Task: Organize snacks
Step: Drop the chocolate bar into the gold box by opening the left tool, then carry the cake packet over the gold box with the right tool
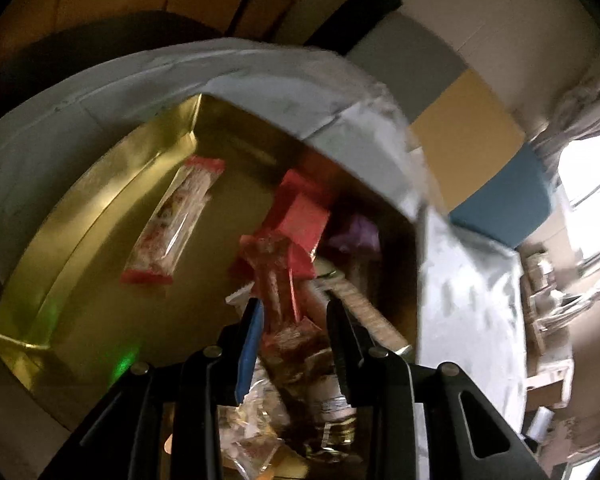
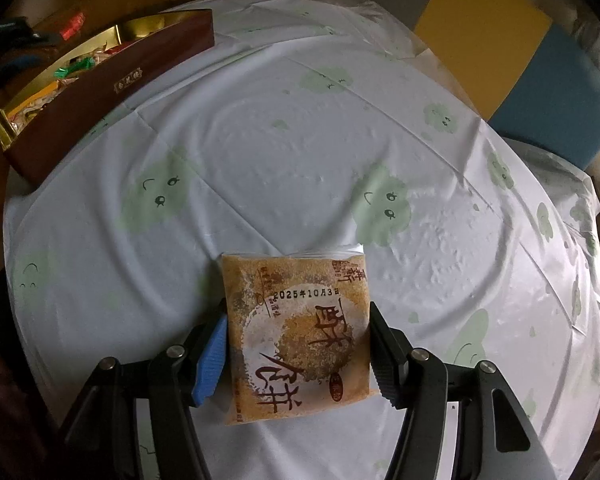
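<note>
Right gripper (image 2: 298, 350) clamped on both side edges of flat pastry packet (image 2: 298, 338), above the covered surface (image 2: 280, 152). Light, crumbly inside, slippery film: gentle squeeze only. Left gripper (image 1: 296, 334) pinching red snack wrapper (image 1: 278, 280) over gold-lined box (image 1: 80, 216), crinkly and soft.

White tablecloth (image 2: 284, 152) with green cloud faces; yellow and blue cushions (image 2: 556, 92) beyond.

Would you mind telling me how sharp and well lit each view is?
Left wrist view: dim, motion-blurred; the snacks in the gold box smear and the window blows out. Right wrist view: sharp, evenly lit; the print on the brown packet reads clearly, with fisheye bending of the table edges.
</note>
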### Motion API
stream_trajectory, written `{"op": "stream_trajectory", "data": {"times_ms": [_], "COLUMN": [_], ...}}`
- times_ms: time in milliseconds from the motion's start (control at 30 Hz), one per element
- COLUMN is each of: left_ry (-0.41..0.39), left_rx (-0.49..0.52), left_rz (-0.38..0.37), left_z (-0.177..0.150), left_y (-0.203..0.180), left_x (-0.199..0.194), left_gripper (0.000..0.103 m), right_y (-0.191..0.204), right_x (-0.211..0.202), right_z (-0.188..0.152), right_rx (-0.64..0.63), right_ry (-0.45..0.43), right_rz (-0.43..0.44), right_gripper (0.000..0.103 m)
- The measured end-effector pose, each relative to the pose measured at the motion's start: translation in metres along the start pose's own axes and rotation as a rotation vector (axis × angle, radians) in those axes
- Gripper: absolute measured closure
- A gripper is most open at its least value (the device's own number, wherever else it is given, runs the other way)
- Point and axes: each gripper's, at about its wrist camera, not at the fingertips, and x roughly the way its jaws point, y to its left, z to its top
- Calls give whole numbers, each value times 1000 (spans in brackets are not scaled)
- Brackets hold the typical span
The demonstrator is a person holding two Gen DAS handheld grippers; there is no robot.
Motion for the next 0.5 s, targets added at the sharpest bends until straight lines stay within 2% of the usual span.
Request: {"op": "stream_trajectory", "data": {"times_ms": [333,500], "left_ry": [-51,-89], "left_rx": [186,276], "left_rz": [185,230], "left_z": [-22,-34], "left_y": [-10,-22], "left_x": [-4,-14], "left_gripper": [70,70], "right_y": [-3,-3], "right_x": [-1,-1], "right_z": [0,-1], "right_rx": [0,-1], "right_ry": [-1,-1], "right_rz": [8,5], "right_gripper": [41,41]}}
